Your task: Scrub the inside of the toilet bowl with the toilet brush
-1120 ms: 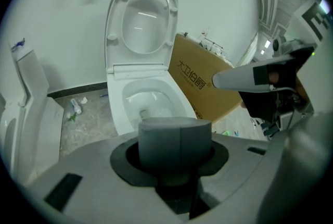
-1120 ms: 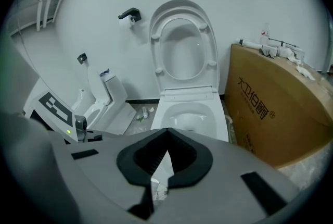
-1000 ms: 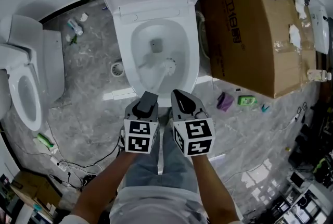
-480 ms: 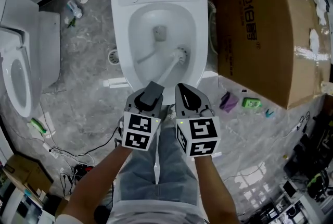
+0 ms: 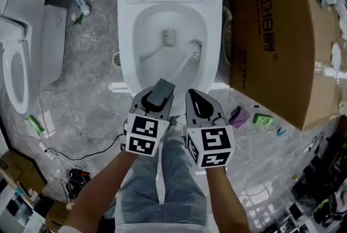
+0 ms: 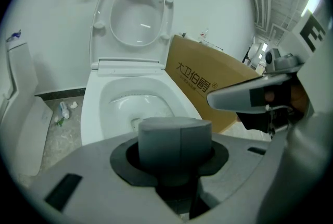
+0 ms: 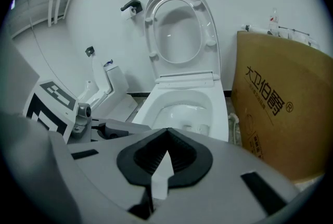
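Note:
The white toilet (image 5: pixel 126 37) stands with its lid up, the bowl (image 5: pixel 162 20) straight below me. A toilet brush (image 5: pixel 193 49) rests its white head against the bowl's right inner wall, beside the drain (image 5: pixel 169 37). Its shaft slants back to the near rim. My left gripper (image 5: pixel 158 97) is shut on the brush's grey handle (image 6: pixel 175 139). My right gripper (image 5: pixel 197 103) hovers next to it over the near rim, shut with nothing between its fingers; its shut jaws show in the right gripper view (image 7: pixel 165 158).
A big cardboard box (image 5: pixel 276 31) stands tight against the toilet's right side. A second toilet (image 5: pixel 19 64) sits at the left. Cables (image 5: pixel 70 164) and small litter (image 5: pixel 263 118) lie on the grey marble floor; a bottle (image 5: pixel 82 5) lies at the back left.
The brush head has swept from the near middle of the bowl toward its right wall and farther back. Both grippers stay together over the near rim.

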`<state>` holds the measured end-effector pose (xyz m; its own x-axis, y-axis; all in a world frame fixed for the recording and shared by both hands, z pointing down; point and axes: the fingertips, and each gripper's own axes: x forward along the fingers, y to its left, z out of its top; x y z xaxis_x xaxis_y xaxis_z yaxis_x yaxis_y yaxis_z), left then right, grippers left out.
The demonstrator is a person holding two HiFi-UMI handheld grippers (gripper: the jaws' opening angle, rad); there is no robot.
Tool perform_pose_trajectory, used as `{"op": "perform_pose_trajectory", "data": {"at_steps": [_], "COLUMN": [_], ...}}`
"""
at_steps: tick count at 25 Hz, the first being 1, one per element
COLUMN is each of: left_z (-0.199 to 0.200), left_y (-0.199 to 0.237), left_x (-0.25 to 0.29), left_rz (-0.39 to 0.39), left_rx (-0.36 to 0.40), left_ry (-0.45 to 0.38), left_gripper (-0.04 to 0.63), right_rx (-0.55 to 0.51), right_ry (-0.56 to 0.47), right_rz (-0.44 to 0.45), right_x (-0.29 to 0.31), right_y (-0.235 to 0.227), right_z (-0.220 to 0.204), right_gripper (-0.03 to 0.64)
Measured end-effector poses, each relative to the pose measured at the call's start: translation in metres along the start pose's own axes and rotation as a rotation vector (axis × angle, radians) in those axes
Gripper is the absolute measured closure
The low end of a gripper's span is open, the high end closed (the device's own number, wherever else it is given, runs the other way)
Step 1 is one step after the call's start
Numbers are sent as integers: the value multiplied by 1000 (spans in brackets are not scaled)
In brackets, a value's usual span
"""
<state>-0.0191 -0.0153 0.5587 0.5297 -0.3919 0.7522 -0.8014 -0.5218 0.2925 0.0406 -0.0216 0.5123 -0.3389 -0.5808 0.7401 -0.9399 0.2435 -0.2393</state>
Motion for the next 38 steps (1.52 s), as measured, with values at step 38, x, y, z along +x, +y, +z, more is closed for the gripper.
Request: {"op": "perform_pose_trajectory", "data": {"at_steps": [38], "left_z": [29], "left_y": [110], "left_x": [-27], "left_rz": [314], "left_rx": [-97], "left_ry": [-41], "left_gripper": [437], "right_rx": [-59], "right_ry": [64], "right_rz": [86], "right_x": [5], "right_y": [20], "right_z": [-11], "right_gripper": [618]}}
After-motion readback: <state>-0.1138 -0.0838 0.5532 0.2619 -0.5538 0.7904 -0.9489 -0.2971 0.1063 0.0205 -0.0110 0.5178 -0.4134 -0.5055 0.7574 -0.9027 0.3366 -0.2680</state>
